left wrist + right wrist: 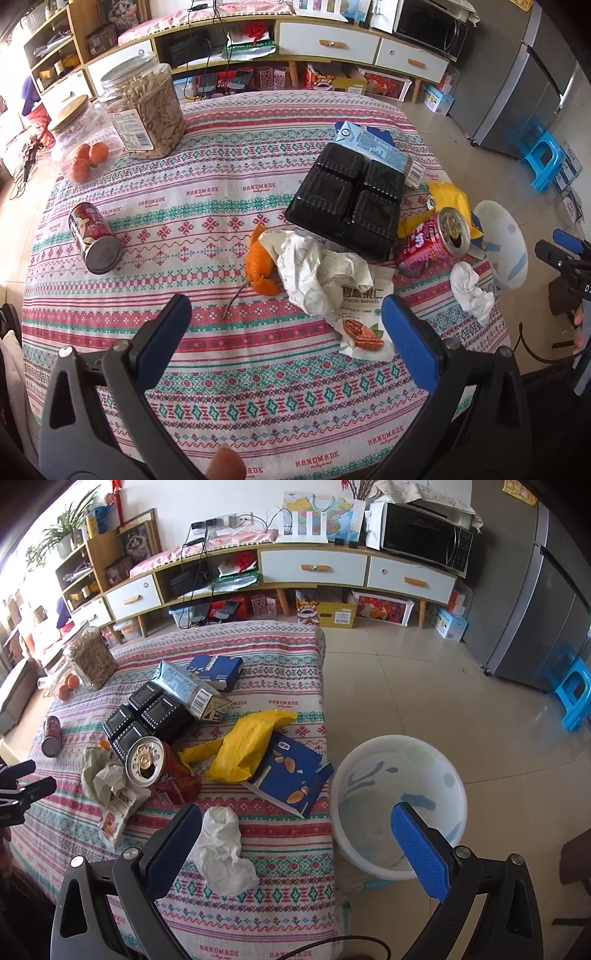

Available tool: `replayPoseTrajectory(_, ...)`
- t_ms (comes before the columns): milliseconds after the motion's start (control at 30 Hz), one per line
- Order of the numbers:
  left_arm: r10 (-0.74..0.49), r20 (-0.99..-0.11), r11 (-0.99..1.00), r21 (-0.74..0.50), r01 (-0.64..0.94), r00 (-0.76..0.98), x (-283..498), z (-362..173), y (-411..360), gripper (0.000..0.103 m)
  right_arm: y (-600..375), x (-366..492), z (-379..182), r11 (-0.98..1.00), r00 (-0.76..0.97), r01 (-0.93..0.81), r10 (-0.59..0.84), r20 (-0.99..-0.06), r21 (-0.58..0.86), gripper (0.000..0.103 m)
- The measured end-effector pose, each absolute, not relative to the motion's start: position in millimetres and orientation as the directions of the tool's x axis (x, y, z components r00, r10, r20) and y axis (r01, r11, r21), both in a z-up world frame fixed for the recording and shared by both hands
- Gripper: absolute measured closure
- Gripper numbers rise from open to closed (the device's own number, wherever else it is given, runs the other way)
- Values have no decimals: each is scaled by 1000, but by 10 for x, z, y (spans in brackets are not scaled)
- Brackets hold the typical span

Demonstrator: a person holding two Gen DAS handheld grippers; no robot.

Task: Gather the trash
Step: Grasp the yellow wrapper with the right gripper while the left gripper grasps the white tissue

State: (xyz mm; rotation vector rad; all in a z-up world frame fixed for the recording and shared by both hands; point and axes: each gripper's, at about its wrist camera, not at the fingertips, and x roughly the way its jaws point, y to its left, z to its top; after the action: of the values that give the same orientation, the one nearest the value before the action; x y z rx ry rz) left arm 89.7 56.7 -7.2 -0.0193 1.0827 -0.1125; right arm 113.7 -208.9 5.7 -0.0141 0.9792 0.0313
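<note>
Trash lies scattered on the patterned tablecloth (207,206). Just ahead of my open left gripper (286,314) are a pecan wrapper (360,321), crumpled white paper (317,273) and orange peel (260,264). Beyond them sit a black plastic tray (345,194), a blue carton (373,144), a tipped red can (432,240) and a yellow bag (448,195). Another red can (94,238) lies at the left. My right gripper (295,829) is open, with a white tissue (223,853) by its left finger and the white bin (399,801) on the floor at its right.
A big jar of seeds (146,110) and a glass jar of oranges (79,144) stand at the table's far left. A flat blue box (290,775) lies at the table edge by the bin. A cabinet (314,568), fridge (546,602) and blue stool (574,694) line the room.
</note>
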Motion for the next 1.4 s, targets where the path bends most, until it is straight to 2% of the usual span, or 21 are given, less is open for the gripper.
replayPoseTrajectory(167, -101, -896, 995, -86, 53, 432, 1097, -201, 632, 1, -2143, 1445, -93, 999, 500, -32, 54, -865, 44, 0)
replayPoseTrajectory(300, -173, -897, 984, -173, 39, 406, 1164, -334, 735, 1, -2220, 1578, -275, 996, 459, -21, 90, -884, 91, 1)
replayPoseTrajectory(433, -212, -897, 976, -216, 34, 388, 1248, -394, 805, 7, -2306, 1724, -379, 986, 422, 3, 149, -894, 166, 4)
replayPoseTrajectory(667, -301, -892, 953, -285, 98, 338, 1329, -476, 675, 30, -2328, 1861, -443, 981, 419, 30, 159, -894, 189, 5)
replayPoseTrajectory(833, -284, -905, 958, -254, 134, 317, 1375, -526, 506, 39, -2261, 1888, -443, 986, 425, 14, 145, -894, 167, 5)
replayPoseTrajectory(900, -289, -904, 956, -253, 150, 314, 1374, -509, 469, 51, -2266, 1896, -454, 985, 423, 17, 146, -894, 169, 5)
replayPoseTrajectory(967, -299, -903, 952, -258, 168, 307, 1375, -494, 448, 71, -2282, 1886, -464, 985, 423, 25, 144, -895, 170, 5)
replayPoseTrajectory(1067, -297, -906, 950, -251, 184, 300, 1352, -508, 434, 76, -2294, 1883, -463, 984, 425, 28, 147, -893, 175, 5)
replayPoseTrajectory(1167, -299, -900, 950, -248, 192, 317, 1341, -465, 425, 79, -2267, 1911, -463, 981, 423, 15, 168, -890, 192, 20)
replayPoseTrajectory(1400, -331, -865, 942, -275, 195, 378, 1272, -273, 559, 80, -2044, 2039, -538, 972, 393, -31, 226, -891, 233, 43)
